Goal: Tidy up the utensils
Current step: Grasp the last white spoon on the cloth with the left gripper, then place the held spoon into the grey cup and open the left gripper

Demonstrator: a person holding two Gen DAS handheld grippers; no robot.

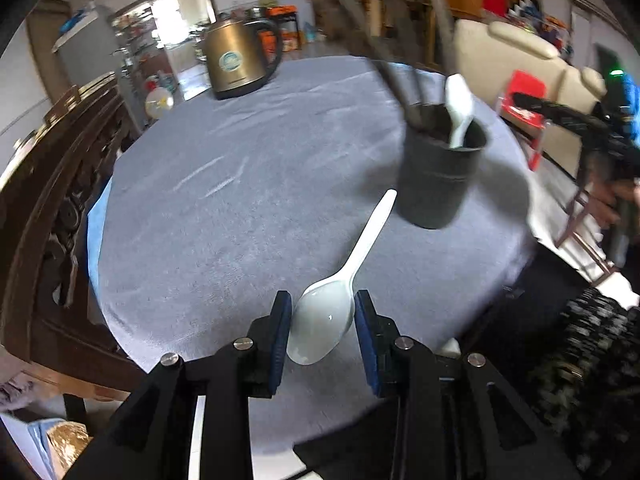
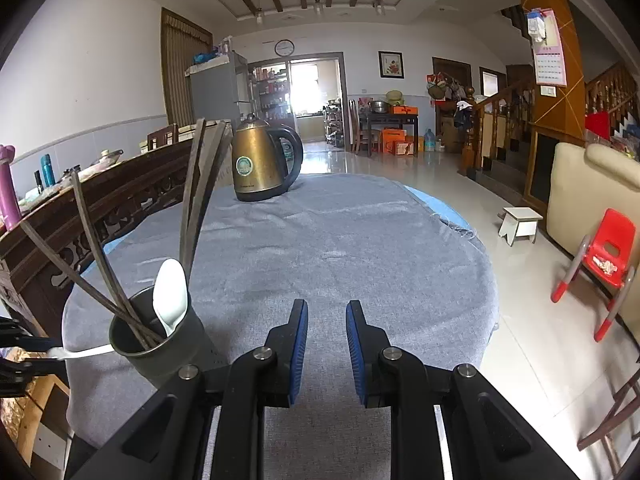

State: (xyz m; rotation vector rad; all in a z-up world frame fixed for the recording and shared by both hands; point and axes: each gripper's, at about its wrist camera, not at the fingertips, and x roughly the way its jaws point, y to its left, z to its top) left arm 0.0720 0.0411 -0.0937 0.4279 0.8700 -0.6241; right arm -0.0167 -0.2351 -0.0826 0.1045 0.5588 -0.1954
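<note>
Two blue-padded fingers of the left gripper (image 1: pixel 322 326) clamp the bowl of a white spoon (image 1: pixel 334 304) in the left wrist view, its handle slanting away toward a dark utensil cup (image 1: pixel 438 178). The spoon hangs above the table (image 1: pixel 240 200), a round top covered with a grey cloth whose weave shows faint creases and pale streaks. The cup stands on the cloth toward the right, holding a second white spoon (image 1: pixel 459 110) and several dark chopsticks (image 1: pixel 384 68), blurred here. A bronze kettle (image 1: pixel 240 62) sits at the far edge. A dark carved wooden rail curves along the left, and a cream sofa (image 1: pixel 520 52) and a red child's chair (image 1: pixel 524 100) lie beyond the right edge. The right gripper (image 1: pixel 560 114) shows at the far right as a dark, blurred shape.

Seen from the right wrist, the right gripper (image 2: pixel 327 352) hovers over bare grey cloth on the table (image 2: pixel 360 240) with a narrow gap between its pads and nothing in it. The utensil cup (image 2: pixel 160 340) stands at lower left, chopsticks (image 2: pixel 196 192) fanning upward and the spoon (image 2: pixel 170 298) leaning inside. A white handle (image 2: pixel 86 352) pokes in from the left edge beside the cup, with part of the left gripper (image 2: pixel 20 352). The kettle (image 2: pixel 262 160) stands far back. Beyond, a glossy tiled floor runs to a bright doorway under a wall clock, with a beamed ceiling, a wooden staircase, the sofa (image 2: pixel 592 184), a small white stool (image 2: pixel 520 224) and the red chair (image 2: pixel 604 256).
</note>
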